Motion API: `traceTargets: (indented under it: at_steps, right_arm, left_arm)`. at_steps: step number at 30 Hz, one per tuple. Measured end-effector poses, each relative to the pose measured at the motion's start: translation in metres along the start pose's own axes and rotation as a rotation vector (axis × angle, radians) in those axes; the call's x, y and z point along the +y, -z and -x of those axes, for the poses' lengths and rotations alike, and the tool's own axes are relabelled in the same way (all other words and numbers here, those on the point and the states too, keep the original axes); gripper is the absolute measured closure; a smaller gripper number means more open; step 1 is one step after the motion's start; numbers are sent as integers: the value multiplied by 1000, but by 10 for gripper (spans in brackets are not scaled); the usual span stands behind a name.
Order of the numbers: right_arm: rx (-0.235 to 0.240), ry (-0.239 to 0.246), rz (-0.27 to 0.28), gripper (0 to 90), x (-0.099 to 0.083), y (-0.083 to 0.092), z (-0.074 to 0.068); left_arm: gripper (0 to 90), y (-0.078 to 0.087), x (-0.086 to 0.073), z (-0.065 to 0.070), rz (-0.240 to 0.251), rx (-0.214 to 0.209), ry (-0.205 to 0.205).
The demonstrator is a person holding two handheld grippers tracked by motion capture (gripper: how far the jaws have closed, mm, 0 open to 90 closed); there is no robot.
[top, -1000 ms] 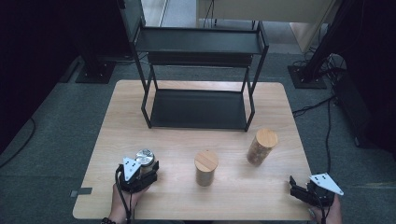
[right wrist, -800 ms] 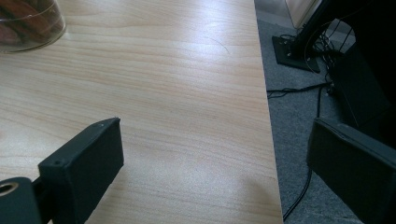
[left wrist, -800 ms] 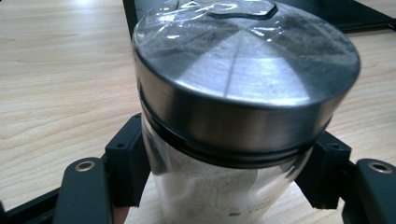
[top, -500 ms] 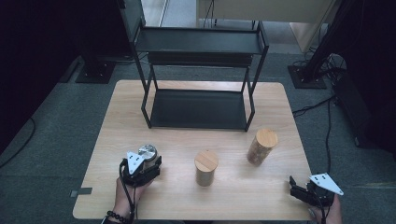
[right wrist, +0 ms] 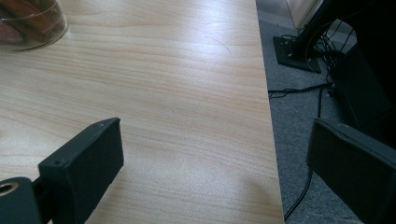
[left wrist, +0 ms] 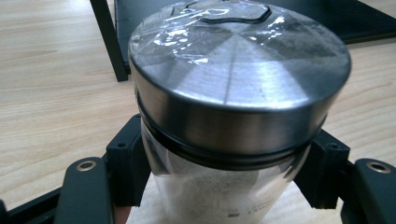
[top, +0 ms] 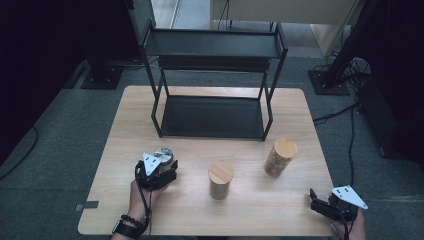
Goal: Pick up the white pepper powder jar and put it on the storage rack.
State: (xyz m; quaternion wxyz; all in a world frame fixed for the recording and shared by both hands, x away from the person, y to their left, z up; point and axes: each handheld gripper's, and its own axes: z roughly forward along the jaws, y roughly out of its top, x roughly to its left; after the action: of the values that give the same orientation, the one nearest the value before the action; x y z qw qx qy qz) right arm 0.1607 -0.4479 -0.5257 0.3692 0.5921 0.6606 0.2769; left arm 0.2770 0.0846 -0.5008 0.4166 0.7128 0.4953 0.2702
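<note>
The glass jar with a brushed metal lid [left wrist: 239, 84] sits clamped between the jaws of your left gripper [top: 159, 172], which press on its glass sides just below the lid. From above, the jar is at the front left of the wooden table [top: 125, 130], near the left front leg of the black two-tier rack [top: 215, 117]. White powder or grains fill its lower part.

To carry it well, keep the jar upright and the grip level under the lid rim, and steer clear of the rack's leg as you approach the lower shelf.

Two wood-lidded jars stand to the right, a short one [top: 220, 179] at the centre and a taller one [top: 280, 156] beyond it.

Your right gripper [top: 327, 204] rests at the front right corner, jaws apart and empty.

Compared with a second ago, the left gripper and its jar have shifted a little toward the rack; the right hand and both wooden-lidded jars are unchanged.
</note>
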Motion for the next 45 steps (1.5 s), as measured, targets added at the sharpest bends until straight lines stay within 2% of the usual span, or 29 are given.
traceTargets:
  at_steps: [7,15,33,45]
  right_arm:
    - [2,-1,-1,38,0,0,0]
    - [6,-1,-6,38,0,-1,0]
    - [17,-3,-7,38,0,-1,1]
    - [25,-1,-6,38,0,-1,2]
  left_arm:
    - [311,-9,6,2,-4,4,-14]
    - [311,-19,13,3,-7,4,-7]
    - [311,-48,42,14,2,0,-32]
    - [311,-63,57,10,1,12,-34]
